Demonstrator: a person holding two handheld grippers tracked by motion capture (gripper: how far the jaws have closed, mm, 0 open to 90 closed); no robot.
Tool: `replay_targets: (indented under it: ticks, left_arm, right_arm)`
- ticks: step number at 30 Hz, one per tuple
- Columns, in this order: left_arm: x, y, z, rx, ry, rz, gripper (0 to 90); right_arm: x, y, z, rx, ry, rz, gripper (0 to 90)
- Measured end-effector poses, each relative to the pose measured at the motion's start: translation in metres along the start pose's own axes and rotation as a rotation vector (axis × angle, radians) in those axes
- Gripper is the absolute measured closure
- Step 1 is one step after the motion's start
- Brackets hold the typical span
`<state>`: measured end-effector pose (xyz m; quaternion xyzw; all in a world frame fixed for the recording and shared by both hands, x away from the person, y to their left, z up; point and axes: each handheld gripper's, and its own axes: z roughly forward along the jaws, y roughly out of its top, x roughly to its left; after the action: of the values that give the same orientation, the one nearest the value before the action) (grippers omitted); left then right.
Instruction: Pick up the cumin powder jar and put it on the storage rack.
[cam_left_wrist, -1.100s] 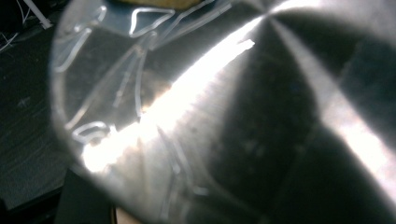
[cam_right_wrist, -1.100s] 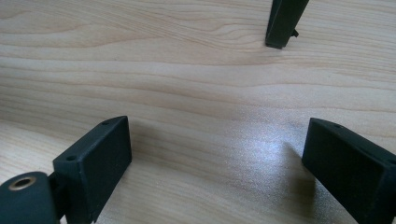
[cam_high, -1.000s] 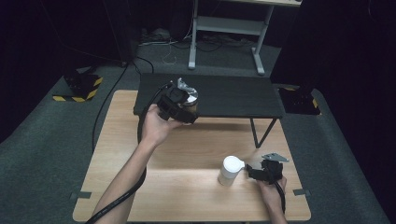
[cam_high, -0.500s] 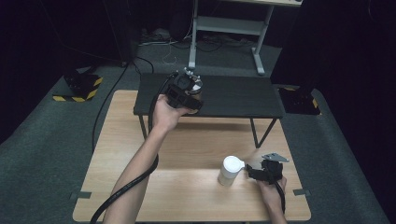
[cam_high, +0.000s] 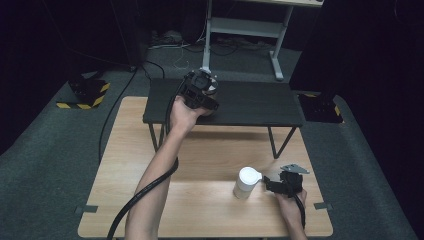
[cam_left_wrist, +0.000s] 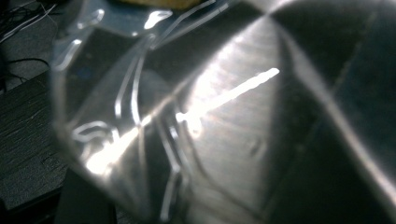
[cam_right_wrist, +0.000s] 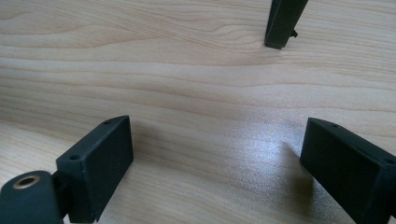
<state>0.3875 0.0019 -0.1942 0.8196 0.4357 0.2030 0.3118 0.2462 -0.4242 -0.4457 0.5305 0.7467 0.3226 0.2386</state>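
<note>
On the left we see our left arm stretched far forward across the wooden table, forearm nearly straight, the hand wrapped around the left gripper above the near-left part of the black raised shelf. Its jaws are clamped on a shiny thing, which in the high view shows as a small pale patch at the gripper's tip, over the shelf. In the left gripper view that thing sits right up against the lens: brushed silvery metal with a bright streak of glare, wrapped in or fronted by crinkled clear plastic. We cannot tell what it is, nor whether it rests on the shelf or hangs just above it.

Moving right, a white cylindrical container stands upright on the table's near half; we cannot make out anything inside it.

Just beside it, our right hand lies low at the near-right edge, holding the right gripper level and pointed towards the container. Its jaws stand wide apart with nothing between them; the right gripper view shows bare wood grain and one black shelf leg beyond.
</note>
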Motion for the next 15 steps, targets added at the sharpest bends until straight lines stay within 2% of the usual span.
replay_targets:
  ticks: [7,15]
  left_arm:
    - [0.012,-0.011,0.002,-0.036,-0.036,-0.021,31.5]
    - [0.009,-0.014,0.003,-0.048,-0.027,-0.025,31.4]
  right_arm:
    - [0.000,0.000,0.000,0.000,0.000,-0.001,8.8]
    - [0.000,0.000,0.000,0.000,-0.001,0.002,8.9]
